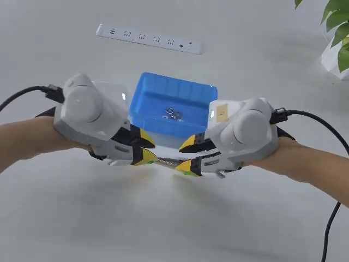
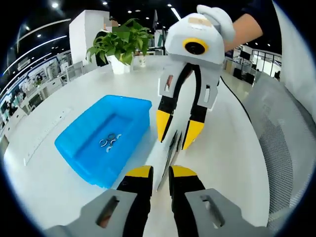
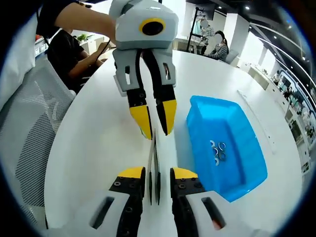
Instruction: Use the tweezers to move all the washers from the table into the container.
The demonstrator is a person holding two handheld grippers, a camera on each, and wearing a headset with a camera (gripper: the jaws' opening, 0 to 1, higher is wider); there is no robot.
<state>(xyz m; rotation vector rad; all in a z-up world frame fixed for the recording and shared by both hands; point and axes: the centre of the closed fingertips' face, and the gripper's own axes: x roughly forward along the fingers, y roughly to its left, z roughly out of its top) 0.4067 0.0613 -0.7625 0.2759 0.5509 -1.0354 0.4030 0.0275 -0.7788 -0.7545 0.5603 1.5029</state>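
Before the container (image 1: 140,103), left gripper (image 1: 143,152) and right gripper (image 1: 190,155) tip to tip — left jaws clamping tweezers (image 1: 166,162), right's grip unclear.

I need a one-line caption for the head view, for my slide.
Left claw and right claw hold the tweezers between them, in front of the blue container with washers inside.

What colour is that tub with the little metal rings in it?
The container is bright blue all over, seen best in the right gripper view.

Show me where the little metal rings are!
The washers lie clustered on the floor of the blue container, just beyond the tweezers in the head view.
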